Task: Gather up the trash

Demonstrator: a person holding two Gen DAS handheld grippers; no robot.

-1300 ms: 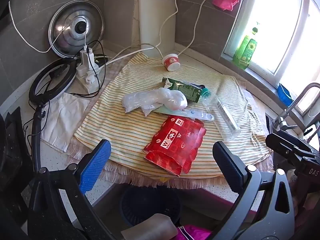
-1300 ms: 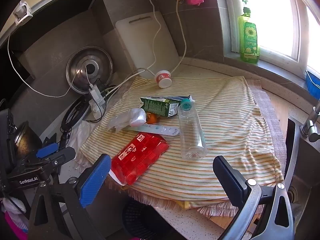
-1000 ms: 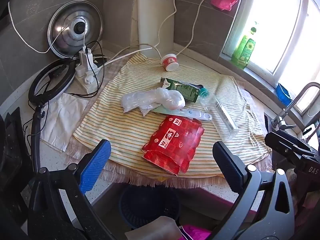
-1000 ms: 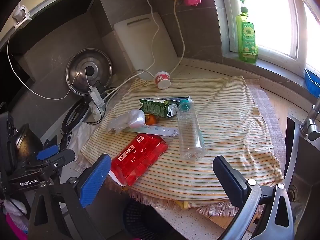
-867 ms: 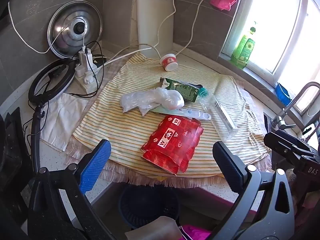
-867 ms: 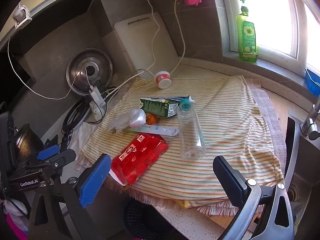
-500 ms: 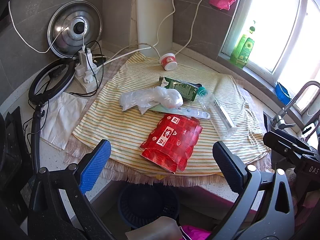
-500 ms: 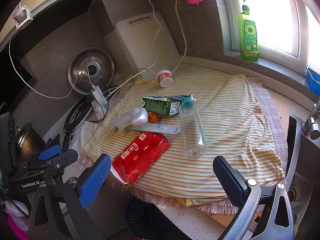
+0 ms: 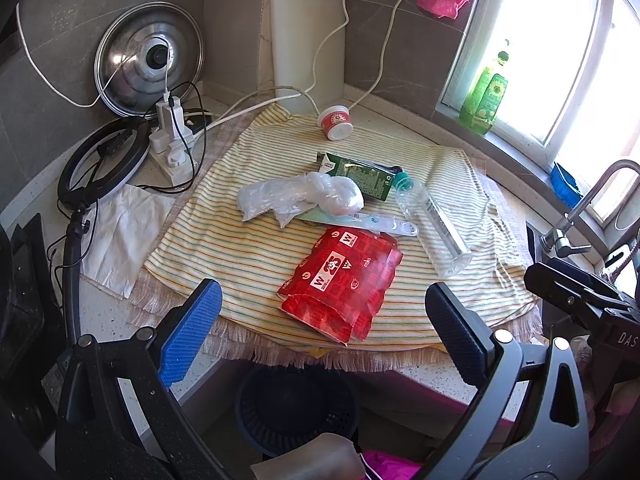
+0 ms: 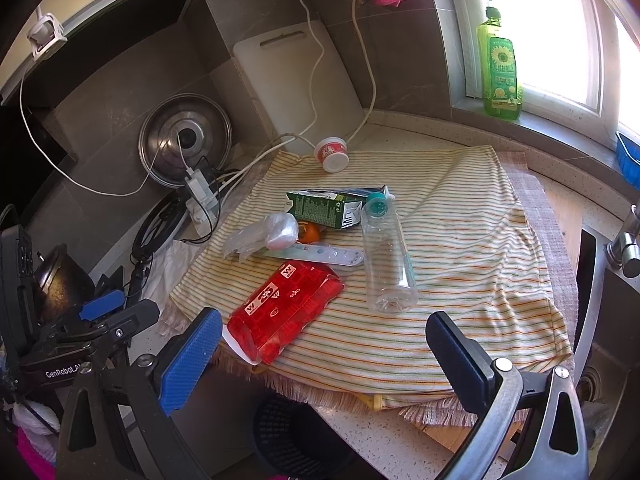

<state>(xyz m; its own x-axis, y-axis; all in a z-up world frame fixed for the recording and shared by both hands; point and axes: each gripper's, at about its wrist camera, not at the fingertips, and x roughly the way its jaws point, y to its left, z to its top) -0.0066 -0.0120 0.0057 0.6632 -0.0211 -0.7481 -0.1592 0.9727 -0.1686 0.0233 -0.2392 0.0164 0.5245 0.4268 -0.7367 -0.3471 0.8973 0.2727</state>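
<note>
On a striped cloth (image 9: pixel 240 240) lie a red snack bag (image 9: pixel 344 280) (image 10: pixel 284 312), a crumpled clear plastic bag (image 9: pixel 296 198) (image 10: pixel 260 234), a green carton (image 9: pixel 360 180) (image 10: pixel 324 208), a clear bottle with a teal cap (image 9: pixel 432 224) (image 10: pixel 386 256), a white flat strip (image 9: pixel 372 222) (image 10: pixel 320 254), a small orange thing (image 10: pixel 310 232) and a tipped red-and-white cup (image 9: pixel 335 122) (image 10: pixel 331 154). A dark basket bin (image 9: pixel 296 408) (image 10: pixel 296 436) stands below the counter edge. My left gripper (image 9: pixel 320 332) and right gripper (image 10: pixel 324 356) are open and empty, in front of the counter.
A pot lid (image 9: pixel 148 56), power strip with cables (image 9: pixel 172 152), ring light (image 9: pixel 100 160) and white tissue (image 9: pixel 124 240) sit at the left. A cutting board (image 9: pixel 308 40) leans at the back. A green soap bottle (image 10: pixel 500 72), tap (image 9: pixel 576 216) and sink are on the right.
Both grippers have drifted slightly back and up from the counter; the view of the cloth has shifted a little. Nothing on the cloth has moved.
</note>
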